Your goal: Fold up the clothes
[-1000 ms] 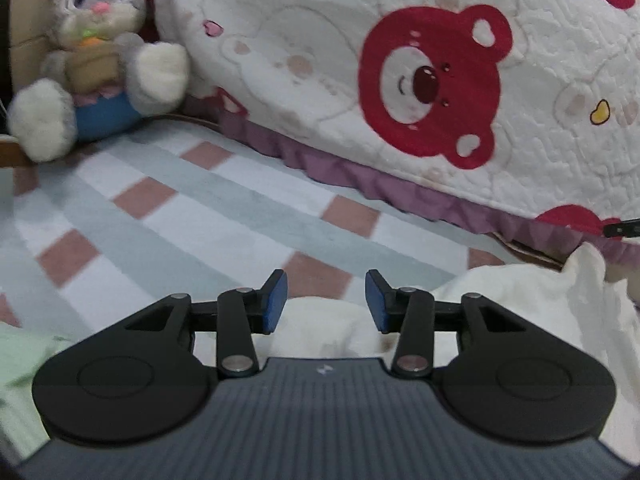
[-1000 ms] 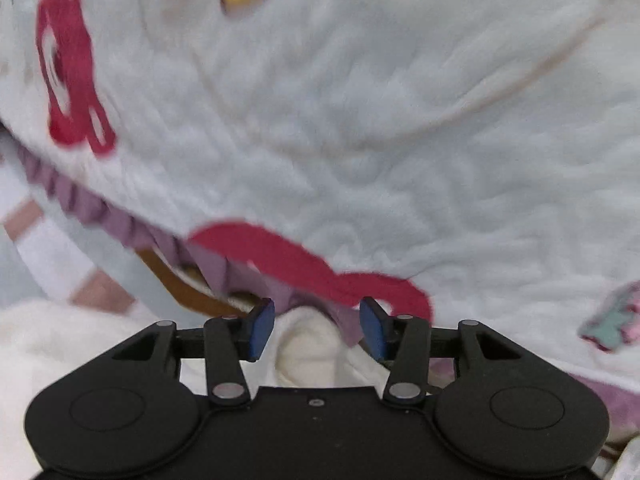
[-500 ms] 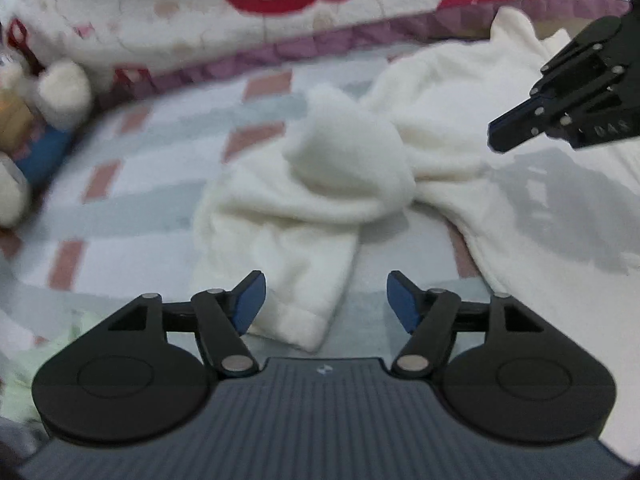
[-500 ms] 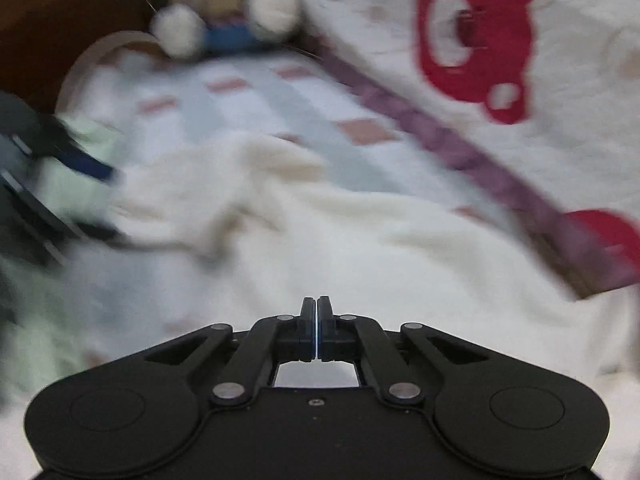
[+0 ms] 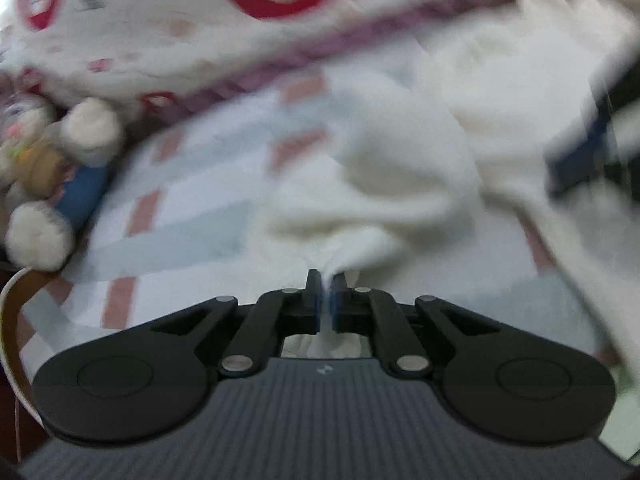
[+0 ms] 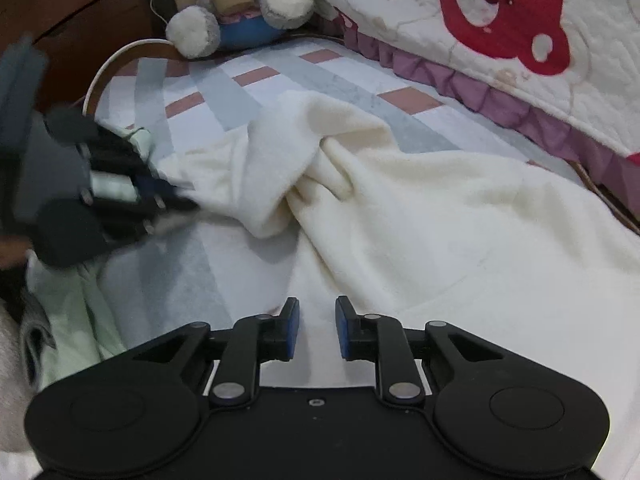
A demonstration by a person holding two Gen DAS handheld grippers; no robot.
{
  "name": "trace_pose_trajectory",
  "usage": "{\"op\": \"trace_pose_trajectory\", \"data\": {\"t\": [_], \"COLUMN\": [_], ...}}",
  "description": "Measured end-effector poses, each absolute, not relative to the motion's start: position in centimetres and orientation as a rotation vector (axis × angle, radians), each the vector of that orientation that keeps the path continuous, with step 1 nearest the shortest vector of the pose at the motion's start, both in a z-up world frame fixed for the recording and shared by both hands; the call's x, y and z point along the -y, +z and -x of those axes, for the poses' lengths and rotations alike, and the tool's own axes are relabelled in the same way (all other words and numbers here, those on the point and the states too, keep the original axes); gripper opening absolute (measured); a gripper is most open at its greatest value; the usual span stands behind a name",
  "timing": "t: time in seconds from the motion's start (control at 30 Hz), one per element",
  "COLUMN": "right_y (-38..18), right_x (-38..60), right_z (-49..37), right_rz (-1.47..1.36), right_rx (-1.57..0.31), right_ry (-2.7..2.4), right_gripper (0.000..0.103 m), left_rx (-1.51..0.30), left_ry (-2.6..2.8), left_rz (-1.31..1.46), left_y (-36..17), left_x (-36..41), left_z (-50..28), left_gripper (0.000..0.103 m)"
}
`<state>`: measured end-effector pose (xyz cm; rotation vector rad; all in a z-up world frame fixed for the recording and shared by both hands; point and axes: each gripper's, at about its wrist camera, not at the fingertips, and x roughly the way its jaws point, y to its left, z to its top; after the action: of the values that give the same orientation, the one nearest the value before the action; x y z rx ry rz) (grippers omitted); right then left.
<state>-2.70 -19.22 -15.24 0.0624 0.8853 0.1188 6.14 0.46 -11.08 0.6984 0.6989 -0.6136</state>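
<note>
Item: cream fleece garment (image 6: 420, 208), lying rumpled on the striped bed sheet (image 6: 256, 92), bulk spread toward the right side of the right wrist view, one bunched end trailing left

Left tool (image 5: 326, 296): jaws have just been closing and now stand together, pinching a thin fold of the cream fabric that rises from between the pads; seen again, blurred, at the left edge of the right wrist view, at the garment's left end

Right tool (image 6: 317, 328): jaws have just been opening from fully closed, now standing partly apart with nothing between them; the garment's near edge lies just ahead and to the right of the tips

Governing relation: the garment's long axis runs left to right across the bed, its left end already in the left tool, so the free right portion, judged nearest the right tool, is the likely next grasp

Surroundings: plush rabbit (image 6: 240, 4) at the far end; bear-print quilt (image 6: 500, 20) along the right; pale green cloth (image 6: 68, 320) near left
</note>
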Motion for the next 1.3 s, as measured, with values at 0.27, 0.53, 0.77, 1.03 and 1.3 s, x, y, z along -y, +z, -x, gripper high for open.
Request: {"op": "trace_pose_trajectory", "data": {"t": [0.27,0.53,0.77,1.03,1.3], "right_y": [-15.8,-16.0,-16.1,-16.4,-16.8], "right_x": [18.6,17.2,17.1,20.3,21.2], "right_z": [2.3,2.4,2.5,6.9,9.3], "right_rz": [-0.101,-0.03,-0.09,-0.203,-0.285], "right_rx": [-0.866,-0.878,-0.869,-0.853,-0.824], "right_ry": [0.12,0.14,0.145,0.111,0.117], "right_gripper": [0.033,0.041,0.055,0.055,0.055], "left_rx": [-0.627,-0.691,-0.816,-0.894,-1.055], "left_ry": [-0.388,-0.258,-0.104,-0.279,-0.128], "left_rz": [-0.358,-0.413,-0.22,-0.23,0.176], "left_y": [-0.7,-1.5,-8.2,-10.6,-15.6], "left_x": [-7.0,-7.3,-9.9,-9.9,-11.8], "left_z": [-17.0,-23.9,-25.3,-18.8,-22.1], "left_gripper": [0.003,0.003,0.041,0.056,0.056]}}
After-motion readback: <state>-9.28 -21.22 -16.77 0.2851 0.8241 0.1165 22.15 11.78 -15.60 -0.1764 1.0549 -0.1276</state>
